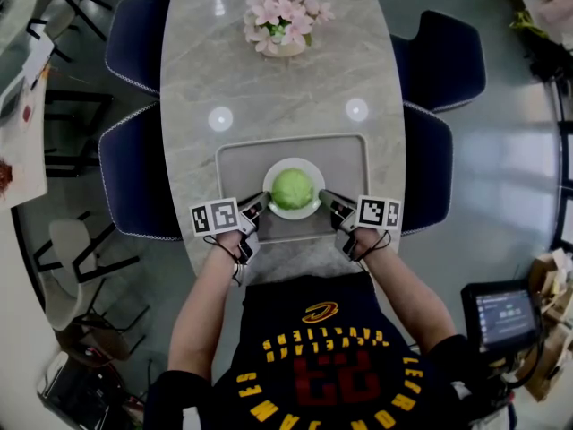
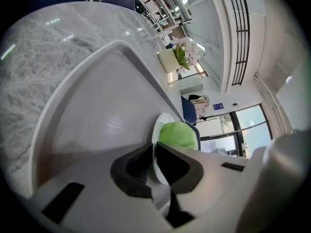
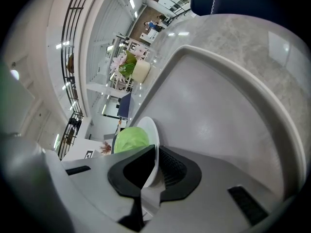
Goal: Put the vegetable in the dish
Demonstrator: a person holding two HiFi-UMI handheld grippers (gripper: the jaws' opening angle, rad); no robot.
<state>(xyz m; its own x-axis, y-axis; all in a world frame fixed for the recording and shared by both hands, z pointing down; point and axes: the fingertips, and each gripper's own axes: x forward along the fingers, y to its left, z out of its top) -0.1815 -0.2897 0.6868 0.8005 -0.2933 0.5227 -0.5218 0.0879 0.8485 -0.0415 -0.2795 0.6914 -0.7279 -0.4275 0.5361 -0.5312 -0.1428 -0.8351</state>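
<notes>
A round green cabbage (image 1: 293,189) sits in a white dish (image 1: 269,176) on a grey tray (image 1: 237,164) near the table's front edge. My left gripper (image 1: 262,200) is shut on the dish's left rim and my right gripper (image 1: 325,197) is shut on its right rim. In the left gripper view the rim of the dish (image 2: 156,130) runs between the jaws of the left gripper (image 2: 154,152), with the cabbage (image 2: 179,136) just beyond. The right gripper view shows the dish (image 3: 148,130) clamped by the right gripper (image 3: 156,152), the cabbage (image 3: 130,139) behind it.
The oval marble table (image 1: 286,88) carries a pot of pink flowers (image 1: 285,21) at its far end. Navy chairs (image 1: 139,38) stand along both long sides. A small screen (image 1: 506,316) stands at the lower right, off the table.
</notes>
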